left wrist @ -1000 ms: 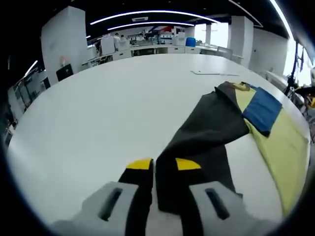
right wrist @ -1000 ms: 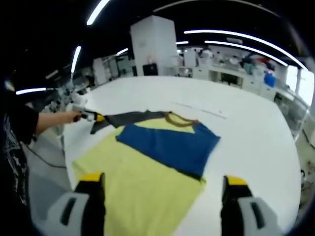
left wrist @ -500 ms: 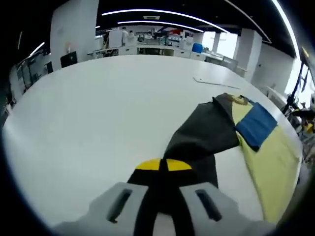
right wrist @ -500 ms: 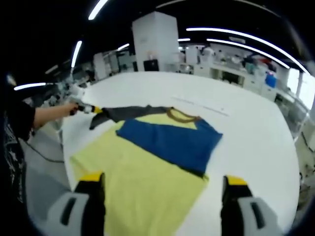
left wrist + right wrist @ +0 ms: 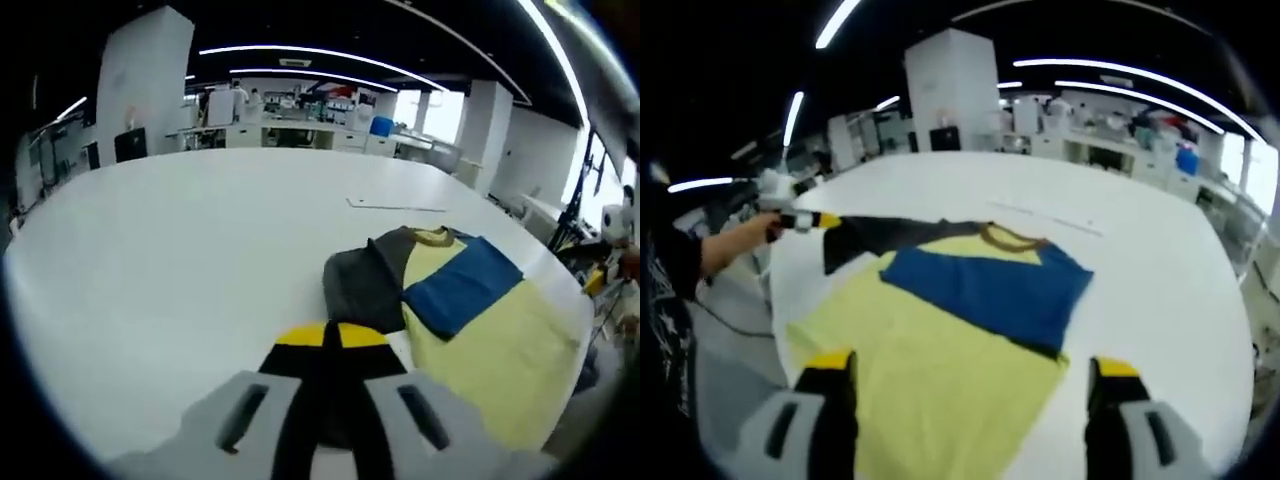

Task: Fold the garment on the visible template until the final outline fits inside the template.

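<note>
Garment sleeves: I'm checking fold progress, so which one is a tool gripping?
The dark grey sleeve, pinched by the left tool. The blue sleeve lies folded across the yellow body, untouched.

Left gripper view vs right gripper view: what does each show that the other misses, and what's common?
The left gripper view alone shows the left gripper's jaws shut on the dark sleeve up close.

The right gripper view alone shows the right gripper open above the yellow shirt body, plus the person's hand holding the left gripper at the table edge.

Both show the white table, the blue folded sleeve, the brown collar and the dark sleeve.
</note>
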`<state>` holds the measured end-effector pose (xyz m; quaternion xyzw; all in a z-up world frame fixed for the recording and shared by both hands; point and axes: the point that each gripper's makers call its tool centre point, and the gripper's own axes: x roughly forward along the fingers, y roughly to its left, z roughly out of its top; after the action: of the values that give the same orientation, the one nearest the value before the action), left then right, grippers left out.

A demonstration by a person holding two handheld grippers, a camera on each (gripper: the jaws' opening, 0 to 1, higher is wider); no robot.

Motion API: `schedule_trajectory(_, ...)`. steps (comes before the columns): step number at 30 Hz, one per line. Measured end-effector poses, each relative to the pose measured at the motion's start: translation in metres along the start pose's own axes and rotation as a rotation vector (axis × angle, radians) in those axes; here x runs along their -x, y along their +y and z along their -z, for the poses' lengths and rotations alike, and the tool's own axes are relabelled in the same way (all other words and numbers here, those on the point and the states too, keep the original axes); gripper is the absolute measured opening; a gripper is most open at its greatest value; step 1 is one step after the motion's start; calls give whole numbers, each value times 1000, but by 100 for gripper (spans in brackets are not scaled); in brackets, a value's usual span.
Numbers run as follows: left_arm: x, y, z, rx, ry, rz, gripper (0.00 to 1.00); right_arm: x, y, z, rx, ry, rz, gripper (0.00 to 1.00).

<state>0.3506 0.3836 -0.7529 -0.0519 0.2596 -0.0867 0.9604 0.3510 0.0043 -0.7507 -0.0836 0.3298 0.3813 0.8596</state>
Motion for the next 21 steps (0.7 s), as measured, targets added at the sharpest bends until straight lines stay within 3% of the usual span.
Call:
schedule_trajectory(1,0,-8,0,3,-1,2,0,1,1,0,1,-1,-1,96)
schedule_trajectory(3,0,-5,4,8,1,11,0,2,1,0,2,-4,-1,96)
schedule_trajectory(8,-9,-35,5,6,4,-2,0,4,-1,4,-8,-8,3,96)
schedule_trajectory(10,-11,-43,5,79,1,2,0,4,-2,7,-12,-6,1,96)
schedule_trajectory(18,-29,-91,7,126,14,78,0,4,0,10,-29,-9,-5,96)
schedule_trajectory(21,-36,-101,15,126,31,83,0,4,0,10,-32,-10,-6,96)
